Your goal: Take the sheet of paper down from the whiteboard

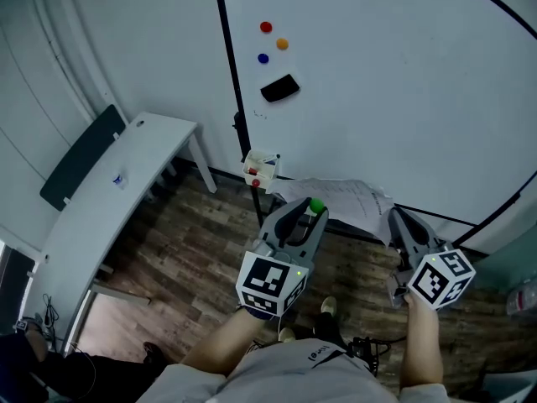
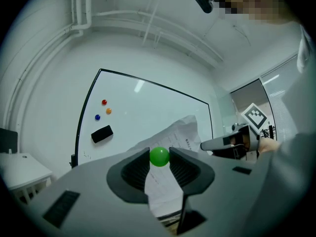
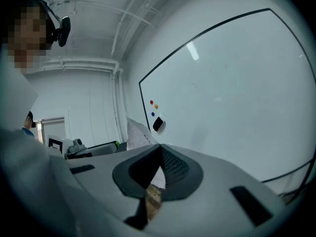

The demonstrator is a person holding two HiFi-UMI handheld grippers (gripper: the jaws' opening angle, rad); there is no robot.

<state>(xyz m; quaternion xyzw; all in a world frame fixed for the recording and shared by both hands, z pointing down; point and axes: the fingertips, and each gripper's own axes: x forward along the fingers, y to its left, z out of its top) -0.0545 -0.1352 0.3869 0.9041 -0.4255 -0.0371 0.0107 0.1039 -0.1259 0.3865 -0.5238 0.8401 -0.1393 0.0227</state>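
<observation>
Two handheld grippers are raised in front of the whiteboard (image 1: 377, 82), one in each of the person's hands.

1. Left gripper (image 2: 159, 158): the jaws stand a narrow gap apart and are clamped on a small green ball (image 1: 316, 205). The ball sits at the very tips, with one pad touching each of its sides. It is the only item between the jaws.

2. Right gripper (image 3: 159, 148): the jaw tips are pressed together, with no gap visible at the apex. In the head view the tips meet the right edge of the sheet of paper (image 1: 340, 198), and the left gripper view shows the same contact. The edge is pinched at the tips.

3. Sheet of paper: it is off the board face. It hangs curled and creased in the air in front of the lower edge of the whiteboard, between the two grippers. The left gripper and the green ball are just in front of its left part. Printed lines show on the sheet, but they are too small to read.

4. Whiteboard: a red magnet (image 1: 266, 27), an orange magnet (image 1: 282, 44) and a blue magnet (image 1: 263, 58) sit high on the board. A black eraser (image 1: 279, 88) sits just below them, well apart from the sheet.

5. Surroundings: a white table (image 1: 109, 200) stands to the left on the wooden floor (image 1: 201, 242).
</observation>
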